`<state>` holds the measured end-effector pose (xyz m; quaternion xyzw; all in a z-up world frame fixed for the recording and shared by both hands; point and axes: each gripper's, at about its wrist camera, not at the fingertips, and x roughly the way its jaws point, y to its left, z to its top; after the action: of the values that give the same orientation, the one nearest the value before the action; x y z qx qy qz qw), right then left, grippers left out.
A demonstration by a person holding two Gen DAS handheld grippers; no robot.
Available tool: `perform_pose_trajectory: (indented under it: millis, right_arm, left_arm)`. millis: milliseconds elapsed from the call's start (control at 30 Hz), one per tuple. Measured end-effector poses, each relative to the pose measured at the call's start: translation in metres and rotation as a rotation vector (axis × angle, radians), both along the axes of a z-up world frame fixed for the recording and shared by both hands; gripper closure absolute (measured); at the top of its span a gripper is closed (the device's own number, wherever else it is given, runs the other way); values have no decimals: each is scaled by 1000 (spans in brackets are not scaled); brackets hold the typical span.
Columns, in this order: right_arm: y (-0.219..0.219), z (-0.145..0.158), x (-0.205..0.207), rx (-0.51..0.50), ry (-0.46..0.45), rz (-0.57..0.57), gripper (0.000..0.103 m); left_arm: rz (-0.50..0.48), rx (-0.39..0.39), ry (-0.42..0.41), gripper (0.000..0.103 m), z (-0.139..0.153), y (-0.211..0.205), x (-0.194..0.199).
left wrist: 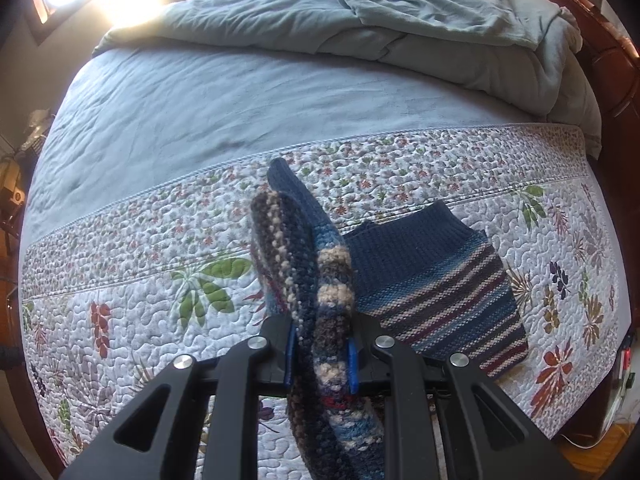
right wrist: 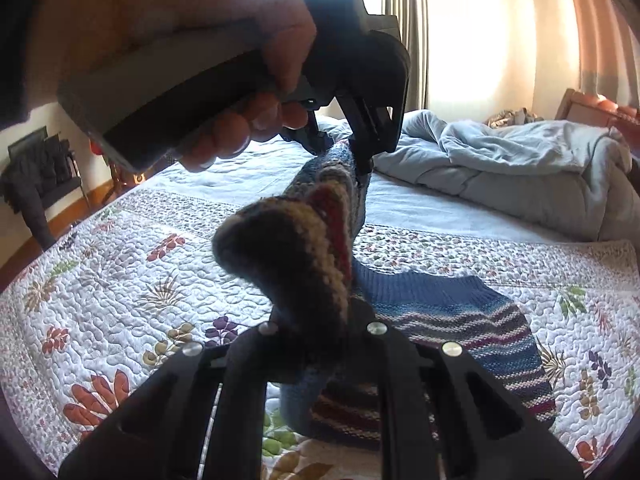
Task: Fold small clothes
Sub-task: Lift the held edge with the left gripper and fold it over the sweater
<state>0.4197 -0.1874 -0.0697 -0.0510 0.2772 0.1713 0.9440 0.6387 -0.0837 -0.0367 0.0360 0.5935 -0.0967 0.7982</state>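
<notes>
A small striped knit sweater in blue, beige and maroon, with a navy ribbed hem, lies partly on the floral quilt. My left gripper is shut on a bunched fold of the sweater and holds it up off the bed. My right gripper is shut on another raised part of the sweater, so the fabric stretches between the two. In the right wrist view the left gripper, held by a hand, pinches the sweater's far end. The rest of the sweater rests on the quilt.
A crumpled grey-blue duvet is piled at the head of the bed, on a blue sheet. A wooden headboard runs along the right. A dark chair stands beside the bed. Curtained windows glare brightly.
</notes>
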Motion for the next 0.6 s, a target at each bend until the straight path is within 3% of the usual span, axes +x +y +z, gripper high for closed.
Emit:
perform_pose_trajectory:
  millis: [600]
  right_arm:
    - [-69,-10,13,107,40,-65,92]
  left_arm:
    - [-60,13,17,84,-21,-93,16]
